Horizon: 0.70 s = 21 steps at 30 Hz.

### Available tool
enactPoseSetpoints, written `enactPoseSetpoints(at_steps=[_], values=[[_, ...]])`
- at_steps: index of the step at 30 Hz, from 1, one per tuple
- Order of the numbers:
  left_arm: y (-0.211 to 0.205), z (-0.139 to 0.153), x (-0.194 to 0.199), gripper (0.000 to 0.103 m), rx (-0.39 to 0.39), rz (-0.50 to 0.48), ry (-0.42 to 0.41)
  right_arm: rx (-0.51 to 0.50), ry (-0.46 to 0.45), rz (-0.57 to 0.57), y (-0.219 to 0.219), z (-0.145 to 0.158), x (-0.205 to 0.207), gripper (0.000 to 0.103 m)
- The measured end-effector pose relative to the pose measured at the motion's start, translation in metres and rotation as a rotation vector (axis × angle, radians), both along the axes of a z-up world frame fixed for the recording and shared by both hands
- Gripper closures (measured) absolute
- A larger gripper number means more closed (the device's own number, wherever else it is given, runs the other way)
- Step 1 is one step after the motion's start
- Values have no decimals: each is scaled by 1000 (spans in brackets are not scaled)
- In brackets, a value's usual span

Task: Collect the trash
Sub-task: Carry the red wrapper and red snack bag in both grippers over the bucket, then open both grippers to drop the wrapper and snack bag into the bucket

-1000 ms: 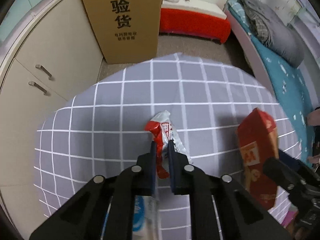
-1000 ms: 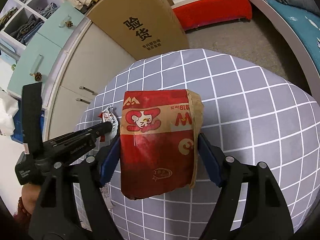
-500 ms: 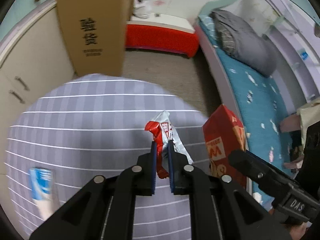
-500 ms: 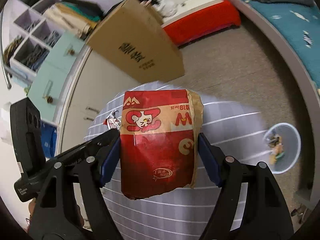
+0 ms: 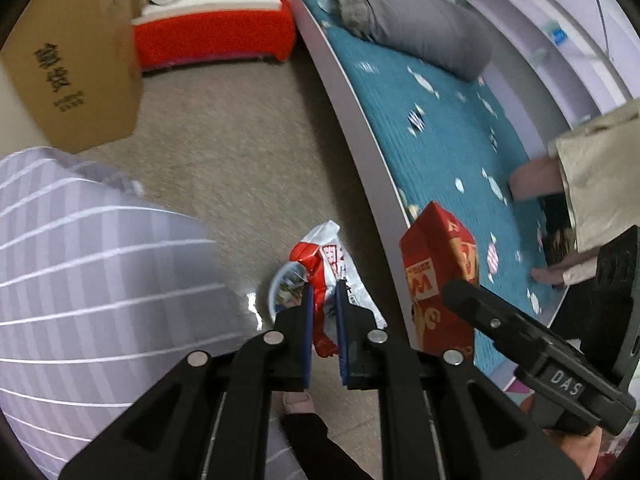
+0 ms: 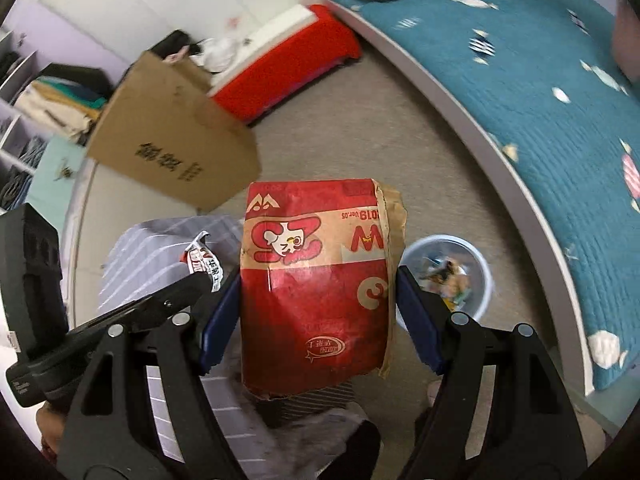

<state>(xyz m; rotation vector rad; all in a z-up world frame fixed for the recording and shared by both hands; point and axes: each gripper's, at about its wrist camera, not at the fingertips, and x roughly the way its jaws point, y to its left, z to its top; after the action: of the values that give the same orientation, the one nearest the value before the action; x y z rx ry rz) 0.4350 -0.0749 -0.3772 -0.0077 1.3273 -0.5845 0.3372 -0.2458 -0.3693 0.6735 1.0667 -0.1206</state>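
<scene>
A: Status?

B: Both pieces picked up, none binned yet. Left gripper (image 5: 322, 312) is clamped tight on the red-white wrapper (image 5: 326, 268); right gripper (image 6: 318, 308) squeezes the red carton (image 6: 316, 292) btwn its blue pads, jaws wide.

A: Where's the bin?

B: Trash bin (image 6: 476, 276) is on the floor by the bed (image 6: 560, 92), just right of the carton in the right wrist view, already has scraps in it. Both loads are off the checked table (image 5: 80, 280) edge.

A: Left to do?

B: Prob get over the bin and release both.
</scene>
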Motion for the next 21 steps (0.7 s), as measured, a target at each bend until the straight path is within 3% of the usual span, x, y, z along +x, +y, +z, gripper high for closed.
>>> enactPoseSetpoints(at_steps=[10,21], values=[[-69,-51,-14,93,71,-48,84,38,87,-64,-53,-51,-11,22],[-92,-60,-20,93,122,-105,93,29,105,-114,-77,-54,-33,21]])
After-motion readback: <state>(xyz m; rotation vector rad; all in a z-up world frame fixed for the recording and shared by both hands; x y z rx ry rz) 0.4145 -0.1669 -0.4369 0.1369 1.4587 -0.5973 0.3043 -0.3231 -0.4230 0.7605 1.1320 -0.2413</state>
